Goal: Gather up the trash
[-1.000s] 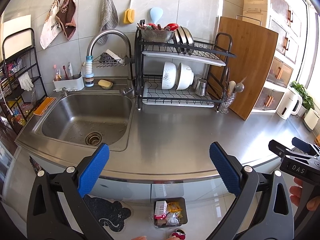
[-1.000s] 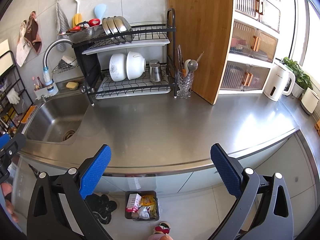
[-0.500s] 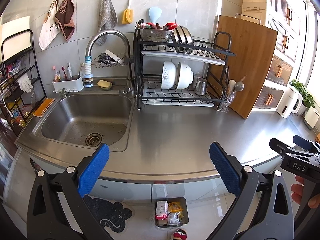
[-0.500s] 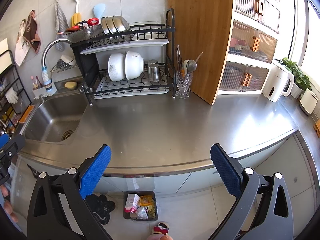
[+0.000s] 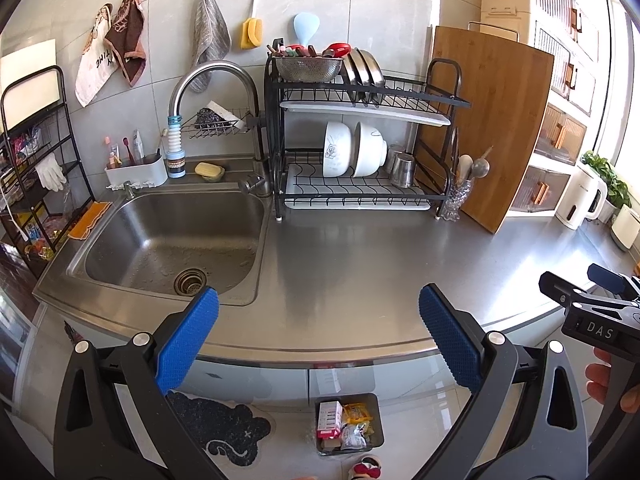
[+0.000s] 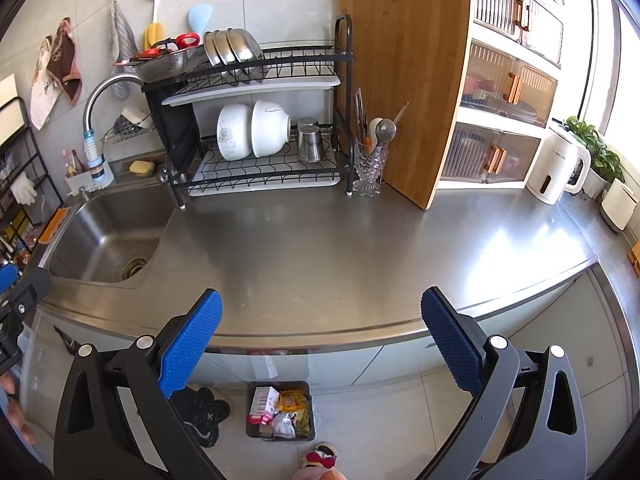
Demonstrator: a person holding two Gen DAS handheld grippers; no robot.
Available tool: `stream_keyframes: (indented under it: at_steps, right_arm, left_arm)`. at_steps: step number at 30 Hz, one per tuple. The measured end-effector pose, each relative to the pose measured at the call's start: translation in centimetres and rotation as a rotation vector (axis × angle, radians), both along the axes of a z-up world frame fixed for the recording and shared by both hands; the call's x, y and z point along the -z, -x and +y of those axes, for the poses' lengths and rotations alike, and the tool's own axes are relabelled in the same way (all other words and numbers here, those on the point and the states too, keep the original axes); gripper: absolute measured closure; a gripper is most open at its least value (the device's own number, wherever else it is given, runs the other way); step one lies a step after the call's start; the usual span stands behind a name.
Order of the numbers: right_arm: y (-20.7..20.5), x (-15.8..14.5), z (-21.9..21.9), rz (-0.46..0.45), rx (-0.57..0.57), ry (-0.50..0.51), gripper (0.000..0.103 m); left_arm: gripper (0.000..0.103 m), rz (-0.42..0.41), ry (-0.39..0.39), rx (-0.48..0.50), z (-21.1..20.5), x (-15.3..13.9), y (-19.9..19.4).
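Steel counter [image 5: 360, 272]: filled the middle of both views, bare at centre. Sink [image 5: 168, 240]: at 9 o'clock on it in the left wrist view. Dish rack [image 5: 360, 132]: at 12 o'clock, holding bowls. Cutting board [image 6: 404, 80]: leaned upright at 1 o'clock. Left gripper [image 5: 318, 336]: held level above the counter's front edge, blue pads spread wide, nothing between them. Right gripper [image 6: 322, 338]: same pose, jaws wide apart, empty. Trash bin [image 6: 280, 410]: on the floor at 6 o'clock, below the counter edge, holding wrappers and a carton.
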State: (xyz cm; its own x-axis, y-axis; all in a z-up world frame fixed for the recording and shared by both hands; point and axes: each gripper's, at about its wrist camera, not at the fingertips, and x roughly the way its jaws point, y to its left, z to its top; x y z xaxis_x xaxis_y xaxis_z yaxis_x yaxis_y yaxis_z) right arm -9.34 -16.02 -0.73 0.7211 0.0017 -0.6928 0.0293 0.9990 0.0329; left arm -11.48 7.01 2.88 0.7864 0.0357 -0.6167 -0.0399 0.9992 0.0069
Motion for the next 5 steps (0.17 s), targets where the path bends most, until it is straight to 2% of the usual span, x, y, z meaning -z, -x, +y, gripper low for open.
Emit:
stream_keyframes:
  at_steps: [5]
  right_arm:
    - [-0.20, -0.05, 0.17, 0.001, -0.004, 0.001, 0.003]
  left_arm:
    - [0.008, 0.010, -0.008, -0.005, -0.03, 0.07, -0.21]
